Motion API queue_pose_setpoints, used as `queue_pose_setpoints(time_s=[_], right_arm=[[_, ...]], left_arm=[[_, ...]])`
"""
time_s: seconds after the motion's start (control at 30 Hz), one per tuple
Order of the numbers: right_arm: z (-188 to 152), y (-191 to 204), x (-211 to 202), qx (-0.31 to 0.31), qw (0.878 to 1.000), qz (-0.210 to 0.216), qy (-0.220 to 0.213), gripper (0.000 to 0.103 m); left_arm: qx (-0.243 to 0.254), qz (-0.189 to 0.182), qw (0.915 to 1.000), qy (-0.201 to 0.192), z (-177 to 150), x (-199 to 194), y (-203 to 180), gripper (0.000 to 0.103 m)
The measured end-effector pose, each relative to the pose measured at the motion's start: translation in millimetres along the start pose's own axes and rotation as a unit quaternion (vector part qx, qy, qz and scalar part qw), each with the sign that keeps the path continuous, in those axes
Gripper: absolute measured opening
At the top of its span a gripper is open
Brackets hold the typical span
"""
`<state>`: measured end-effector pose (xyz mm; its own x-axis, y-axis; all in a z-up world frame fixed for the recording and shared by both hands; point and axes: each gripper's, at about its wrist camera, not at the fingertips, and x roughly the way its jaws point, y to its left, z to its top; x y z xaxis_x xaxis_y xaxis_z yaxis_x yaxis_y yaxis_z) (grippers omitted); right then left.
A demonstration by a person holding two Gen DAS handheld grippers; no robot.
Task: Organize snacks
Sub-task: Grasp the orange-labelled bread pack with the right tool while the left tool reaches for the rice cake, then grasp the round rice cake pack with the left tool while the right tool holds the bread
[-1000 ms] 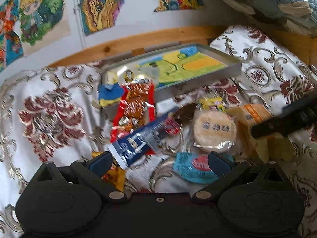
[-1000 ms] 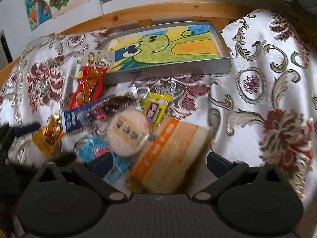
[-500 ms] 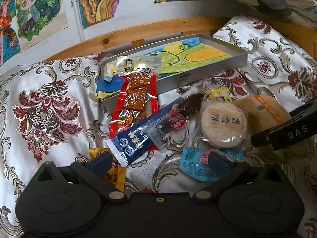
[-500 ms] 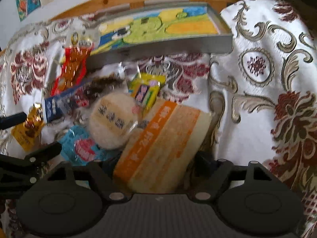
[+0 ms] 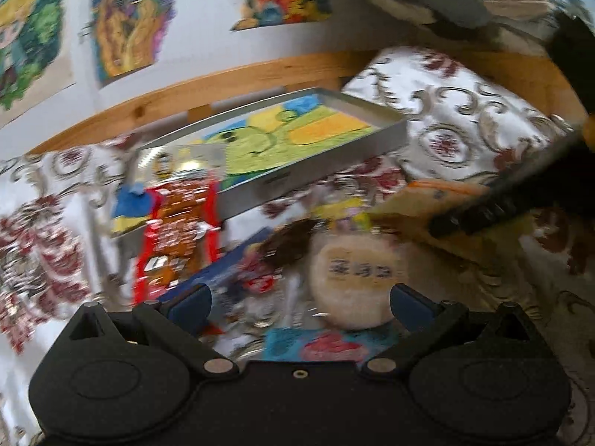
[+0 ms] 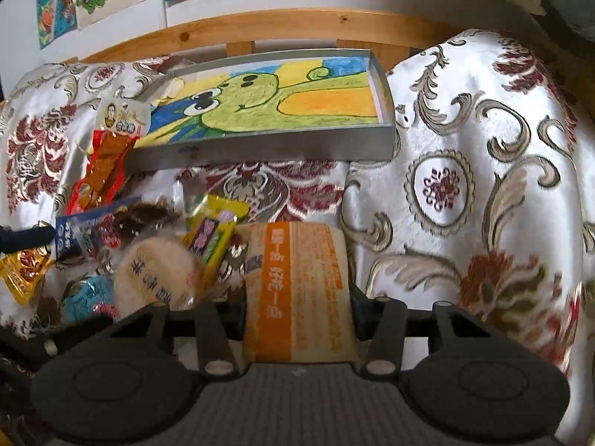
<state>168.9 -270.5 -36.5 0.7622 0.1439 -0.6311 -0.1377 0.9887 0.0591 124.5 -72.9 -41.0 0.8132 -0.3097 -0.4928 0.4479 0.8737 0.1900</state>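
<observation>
Between the right tongs [image 6: 297, 308], pads pressed on both long sides, sits the orange-banded pack [image 6: 297, 290], long axis pointing straight ahead toward the tray [image 6: 267, 148]. The tray lies dead ahead and up the bed, its near wall facing the tongs, so the likely carry is forward and over that wall. The pack looks soft, pale tan wrapper, orange stripe with print, a bit squeezed at the grip. Right hand is clearly nearer, already pinching it. Left tongs [image 5: 299, 306] are spread, empty, hovering over the round rice cake [image 5: 357, 278] and blue wrapper [image 5: 319, 345]; view blurred. The remaining snacks are piled left of the pack: yellow-green packet [image 6: 212, 234], red jerky strip [image 6: 108, 163] leaning on the tray corner, gold packet [image 6: 22, 271]. Tray floor shows a green cartoon drawing and looks mostly bare.
</observation>
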Motion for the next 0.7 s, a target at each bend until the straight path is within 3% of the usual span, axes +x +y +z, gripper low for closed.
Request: queue_pose_setpoints(time_s=[0.23,0.53,0.7], right_arm=[[-2,-3,5,-0.002,1.0,0.011,0.003,0.055],[-1,-5,8,0.004,1.0,0.019,0.007,0.056],[-2,-4,12,0.007,1.0,0.023,0.01,0.057]], left_arm=[[0.069,-0.009,0.9974,0.017,-2,22,-41,0.102],[0.02,0.01,0.9982,0.055,2,53,-35,0.098],[0.043,0.026,0.9973,0.054,3,60,-42,0.098]])
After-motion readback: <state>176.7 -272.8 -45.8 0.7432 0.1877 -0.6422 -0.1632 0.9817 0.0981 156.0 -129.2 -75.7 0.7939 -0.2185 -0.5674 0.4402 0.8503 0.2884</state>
